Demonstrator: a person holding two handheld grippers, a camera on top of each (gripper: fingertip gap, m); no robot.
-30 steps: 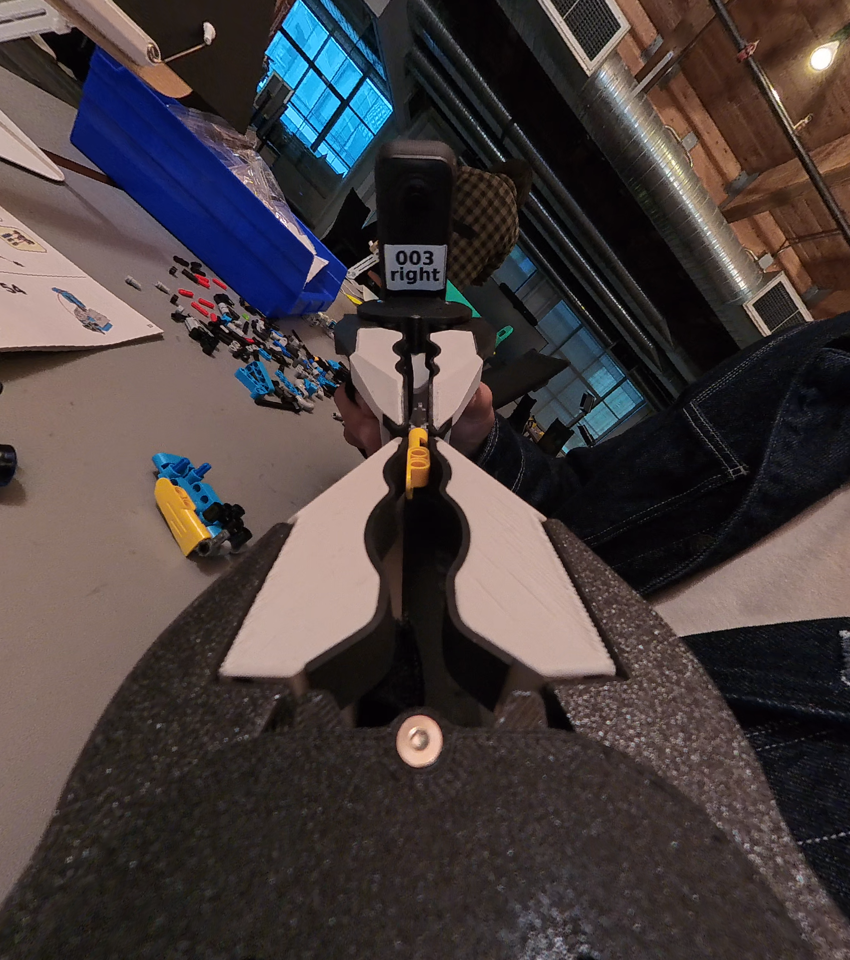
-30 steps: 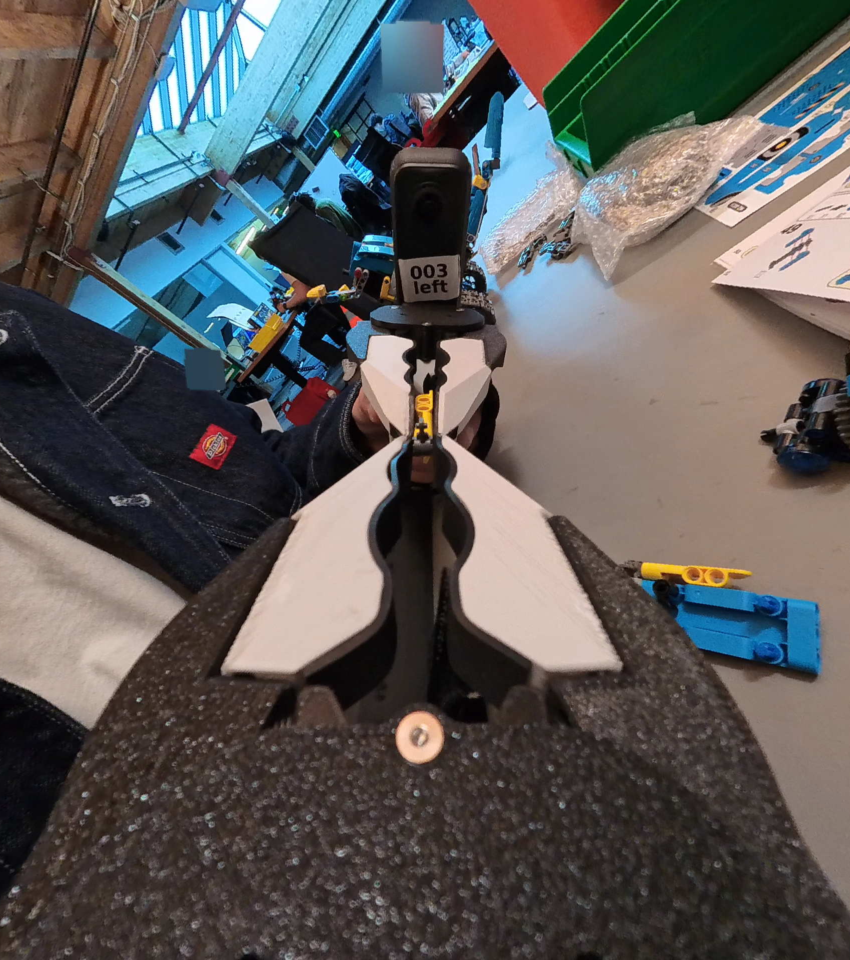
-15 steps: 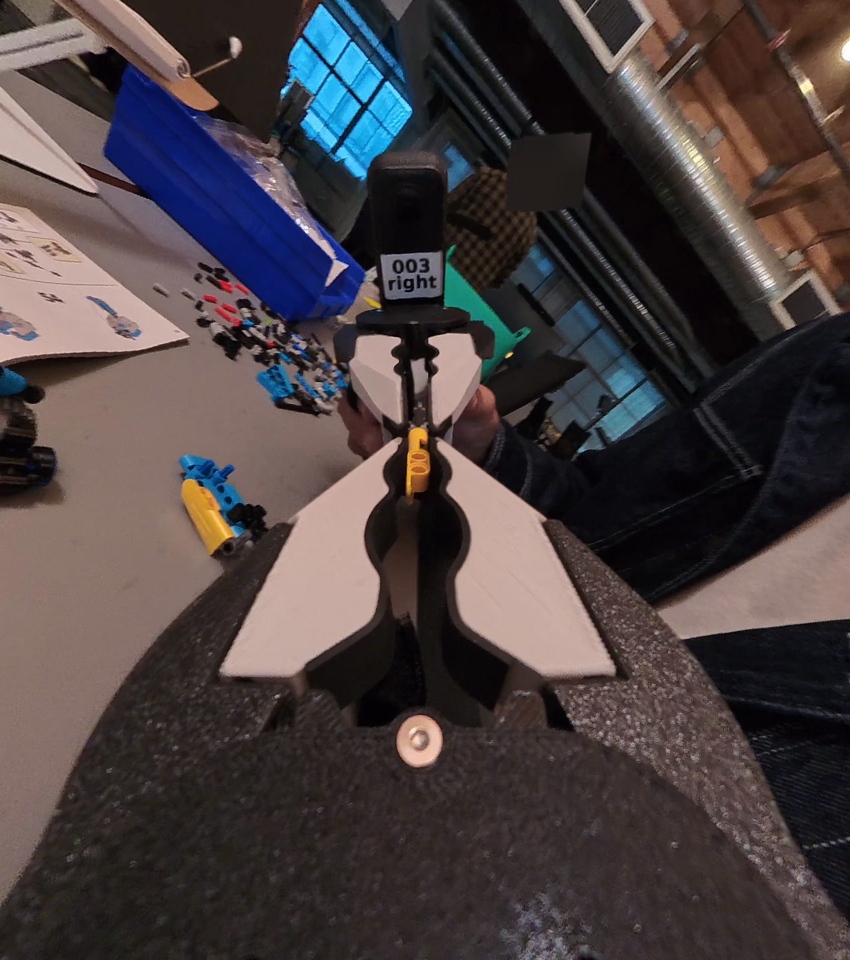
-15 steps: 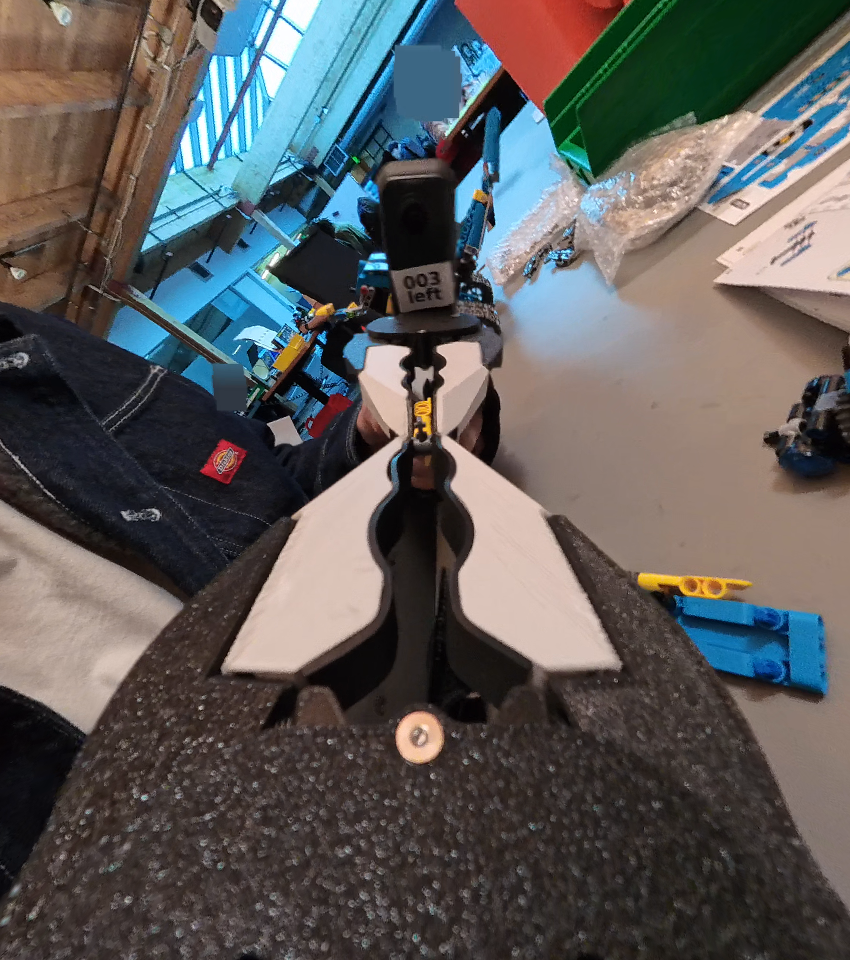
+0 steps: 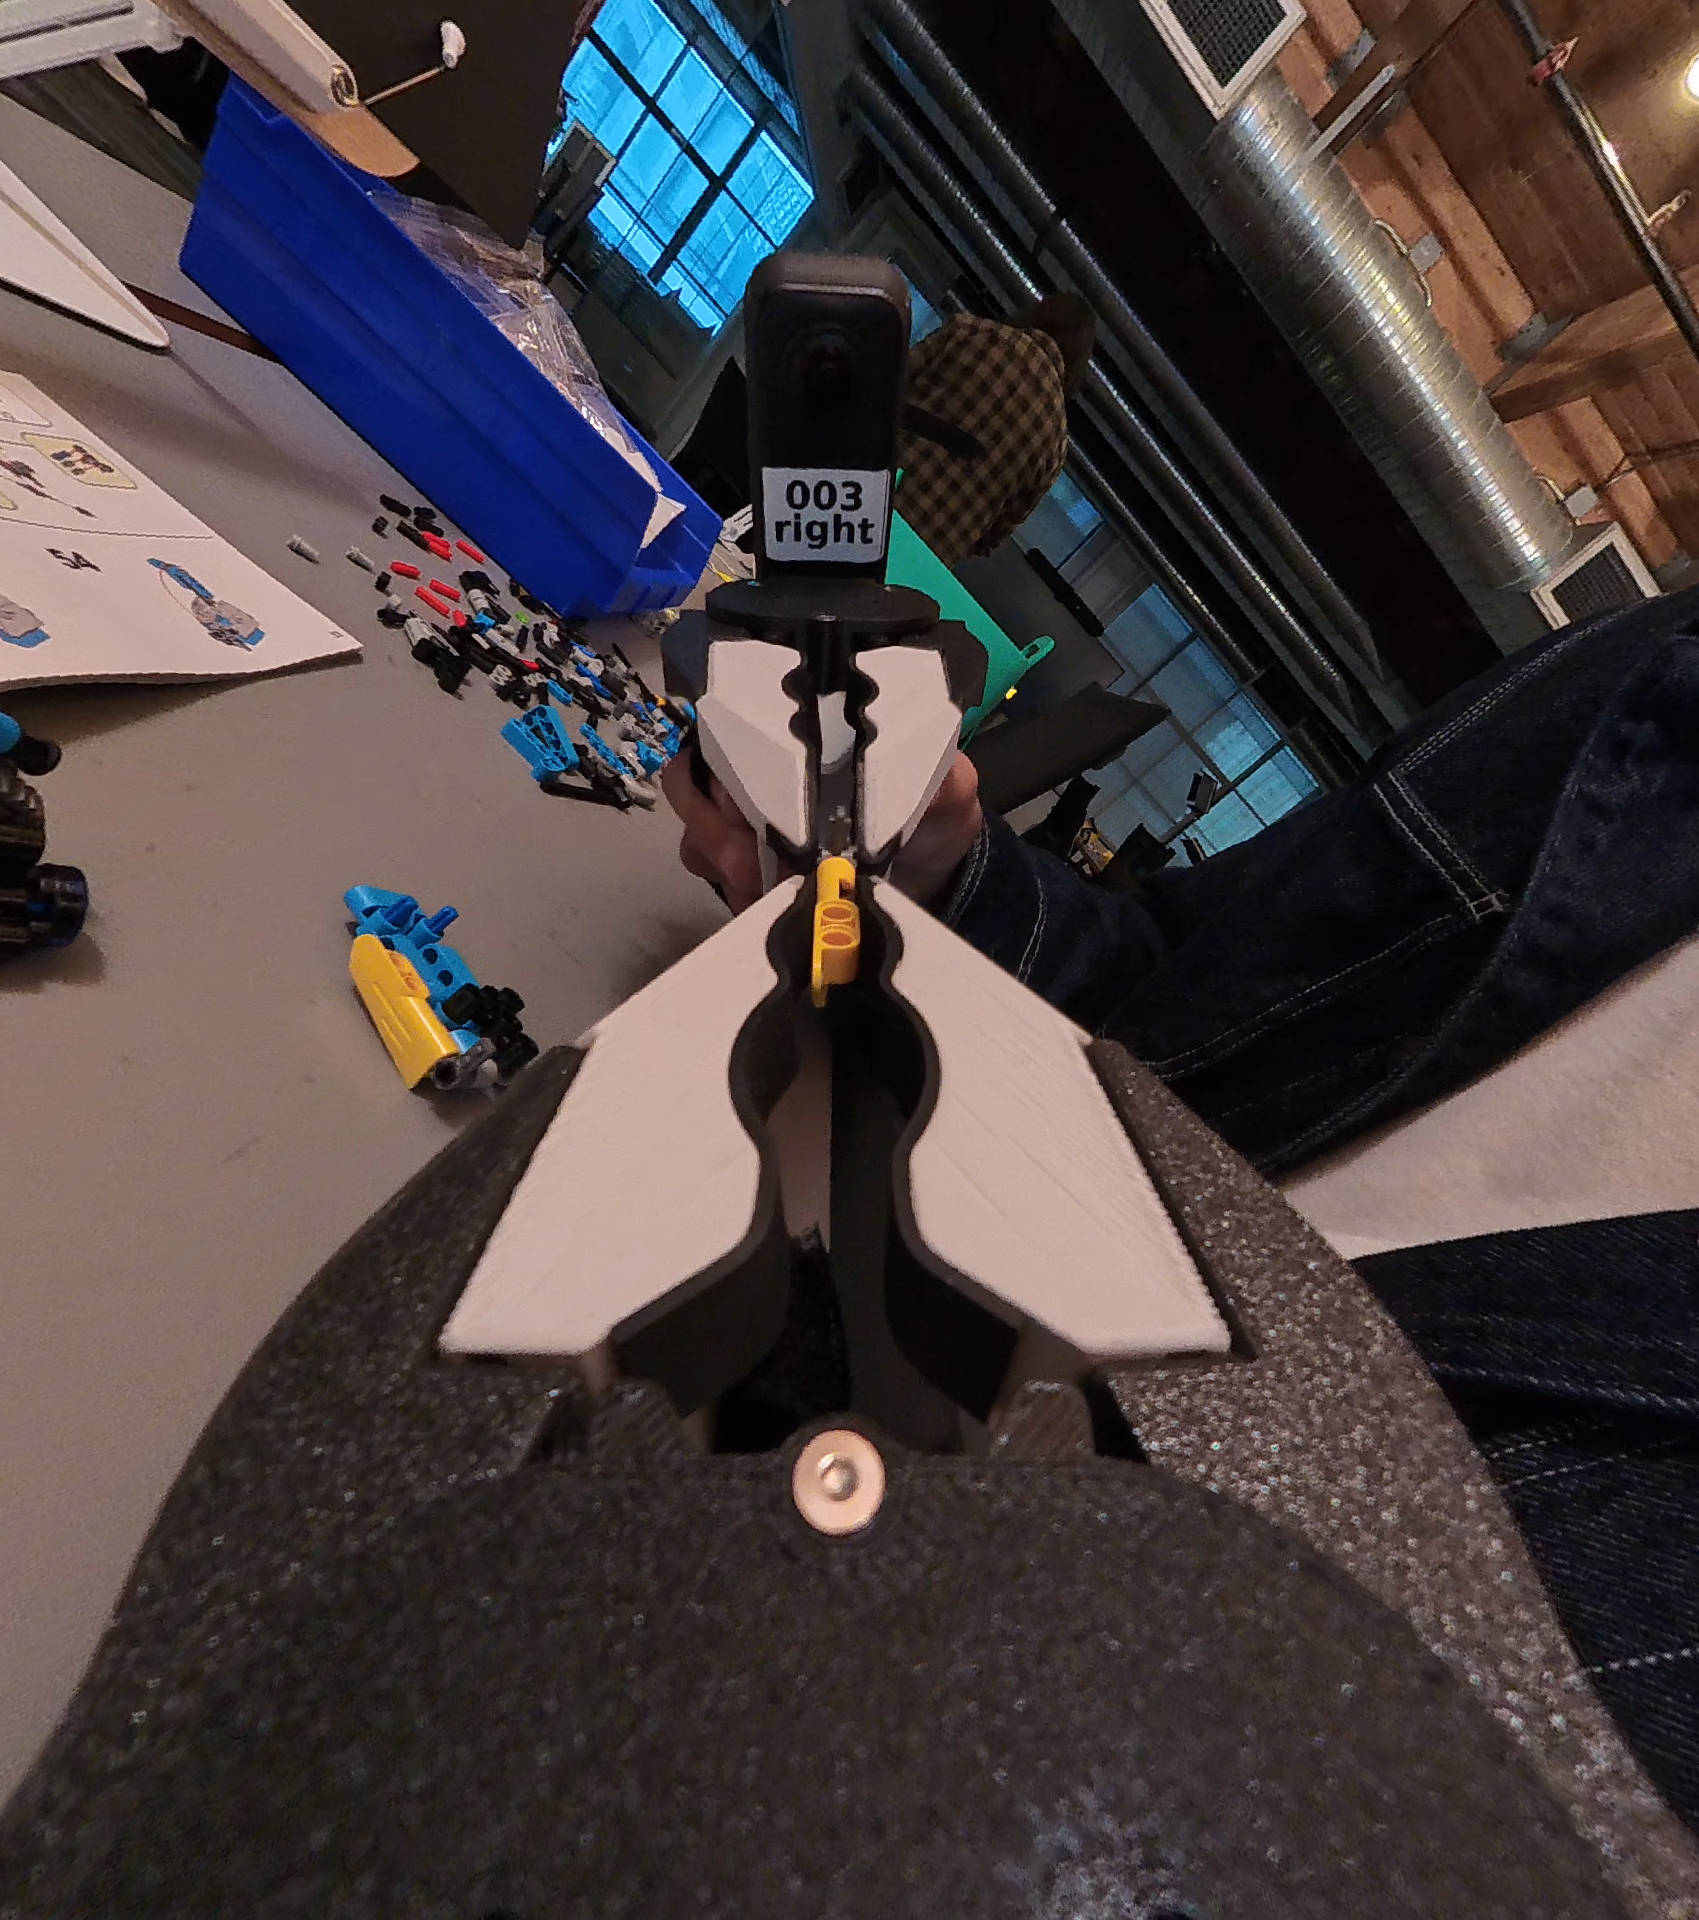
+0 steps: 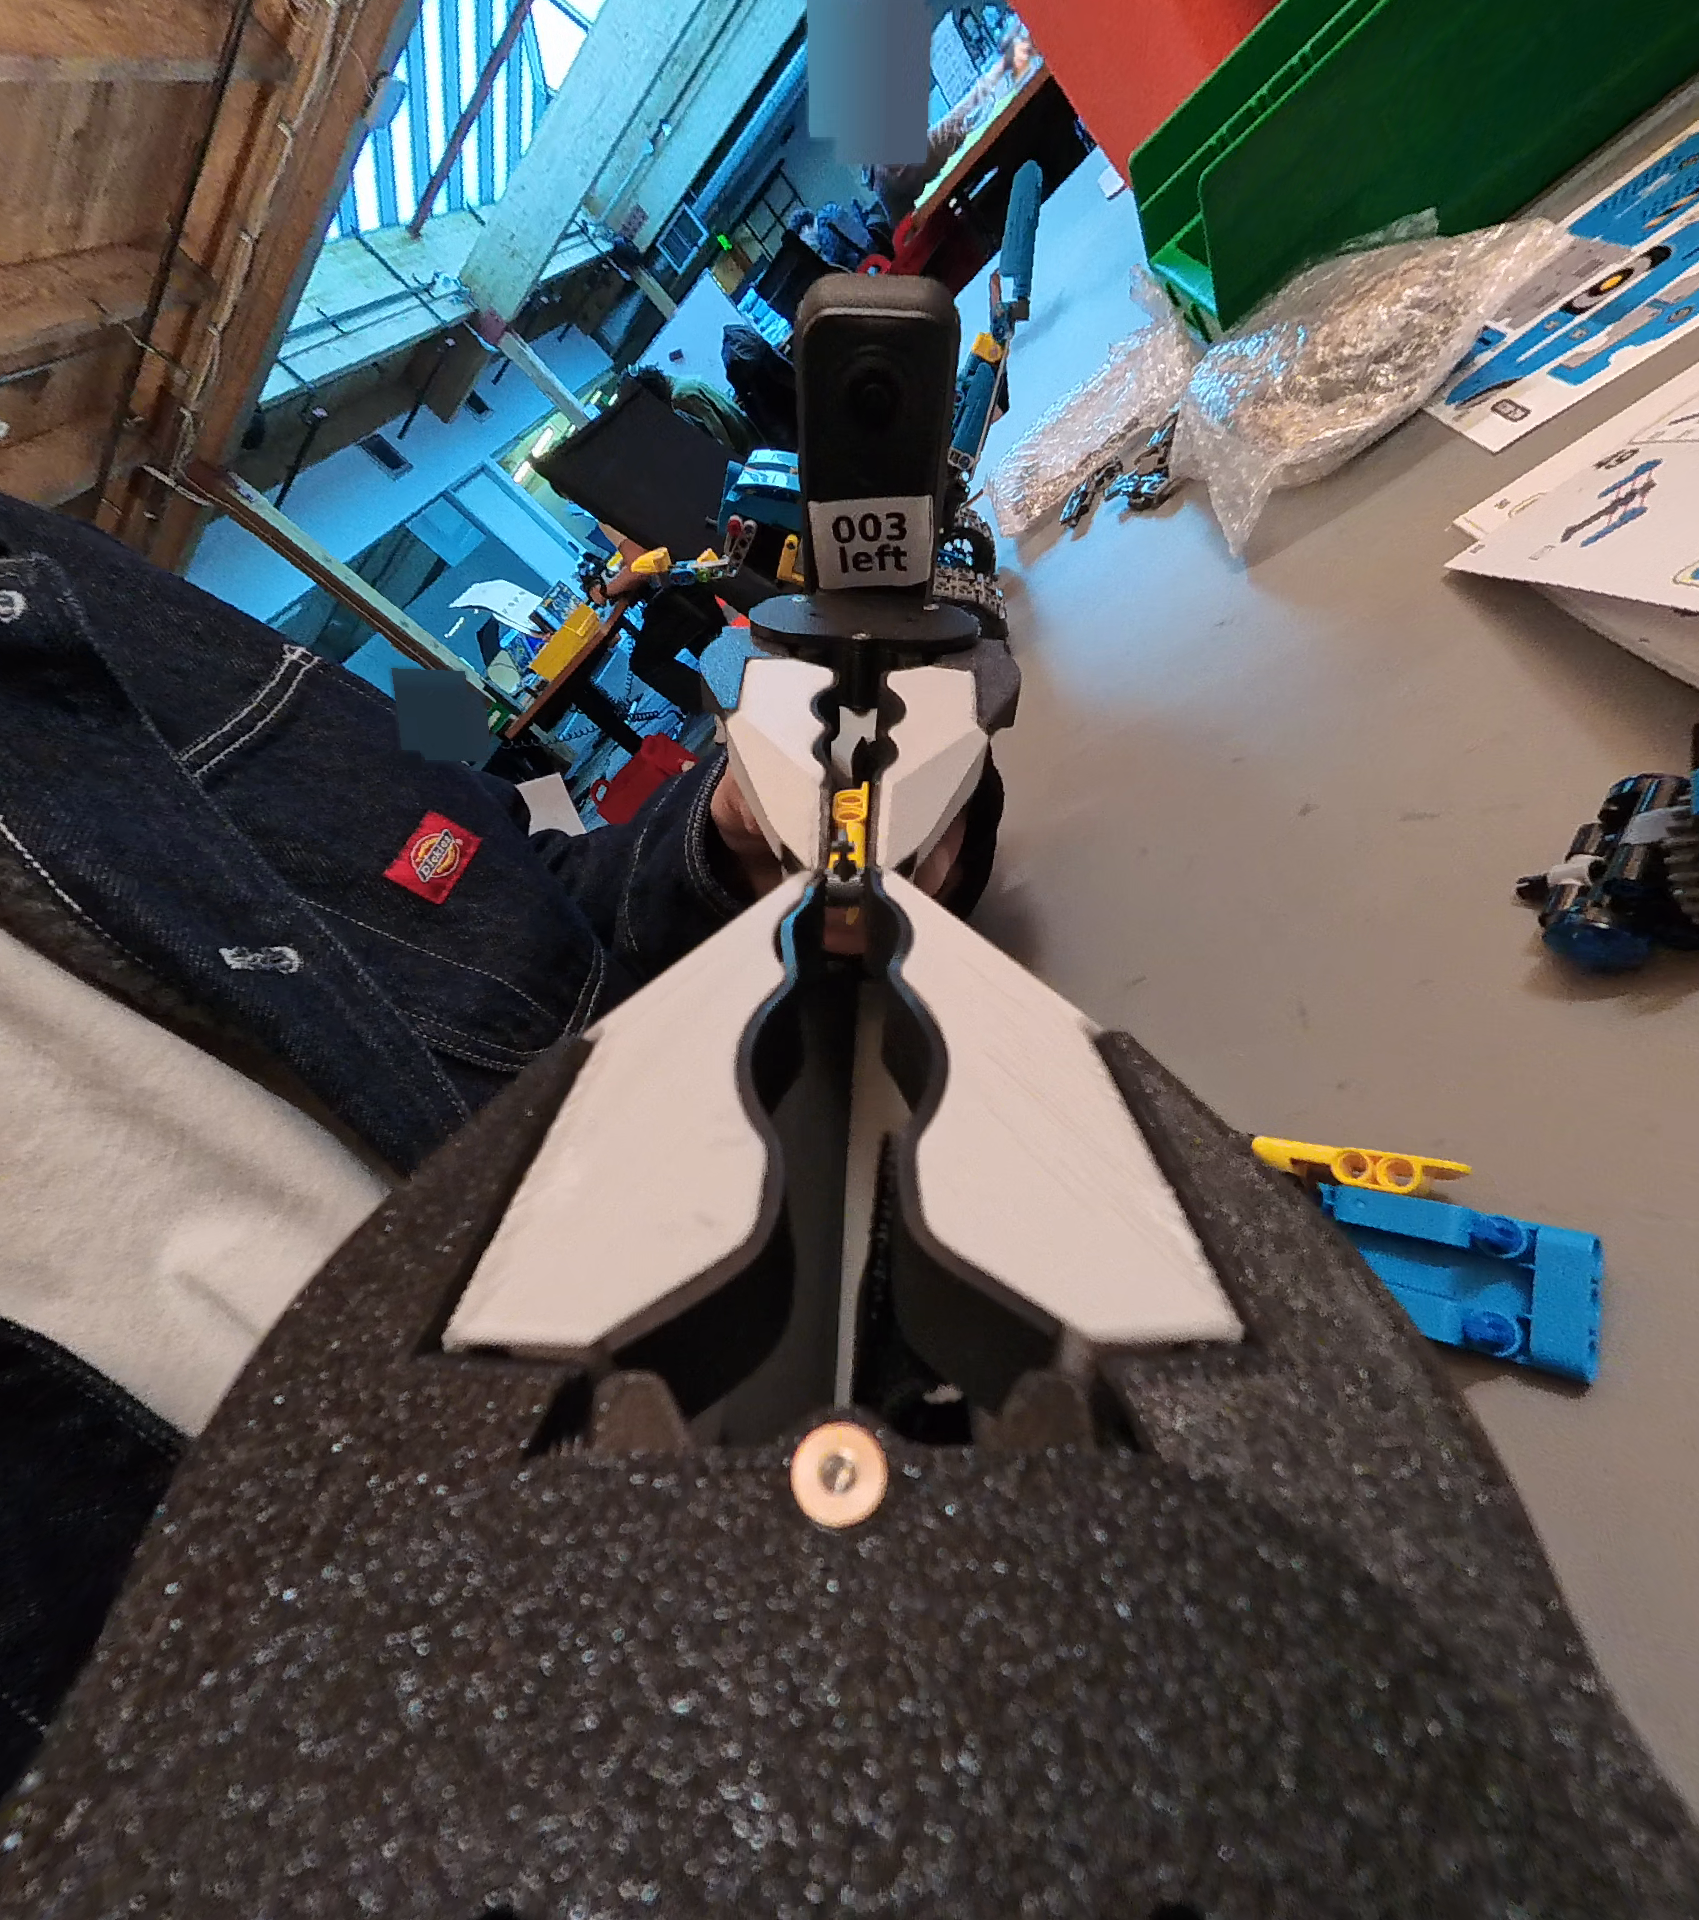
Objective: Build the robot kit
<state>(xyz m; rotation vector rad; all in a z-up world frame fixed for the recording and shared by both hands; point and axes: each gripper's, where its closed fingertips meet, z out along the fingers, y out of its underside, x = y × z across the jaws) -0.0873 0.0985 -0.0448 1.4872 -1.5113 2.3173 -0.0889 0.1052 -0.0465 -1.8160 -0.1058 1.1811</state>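
- Left gripper (image 5: 832, 894), white ribbed fingers in speckled black foam, clamps a yellow holed beam (image 5: 834, 930).
- Right gripper (image 6: 840, 883) meets it tip to tip, pinching a small dark pin (image 6: 842, 871) at the beam's end, above the grey bench (image 6: 1240, 883).

A grey table (image 5: 159, 1195) carries an open instruction booklet (image 5: 76, 551), with a blue bin (image 5: 429, 343) behind it, loose small pieces (image 5: 512, 644) scattered beside it, and a blue-and-yellow assembly (image 5: 419, 987) nearer the camera.
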